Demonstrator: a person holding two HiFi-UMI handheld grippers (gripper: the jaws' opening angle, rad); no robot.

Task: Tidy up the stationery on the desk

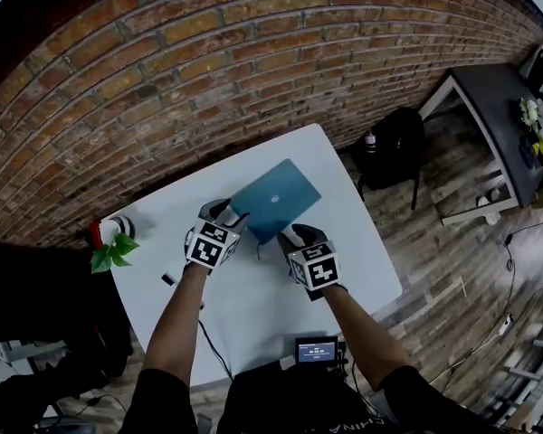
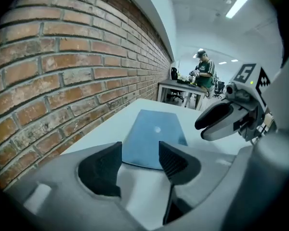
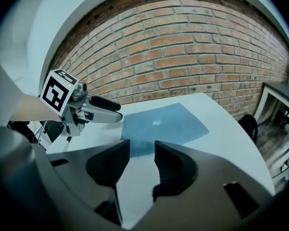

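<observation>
White desk (image 1: 253,319) carries a closed blue laptop (image 1: 276,199) lying flat near its far edge, left gripper (image 1: 228,215) and right gripper (image 1: 292,239) poised at the laptop's near edge, both claws released and empty; tidying looks barely begun, laptop not yet gripped.

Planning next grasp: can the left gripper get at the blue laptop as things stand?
Probably yes. The left gripper is open and empty, aimed at the near edge of the blue laptop, with only bare white table between. The right gripper sits off to the side, clear of that path.
</observation>
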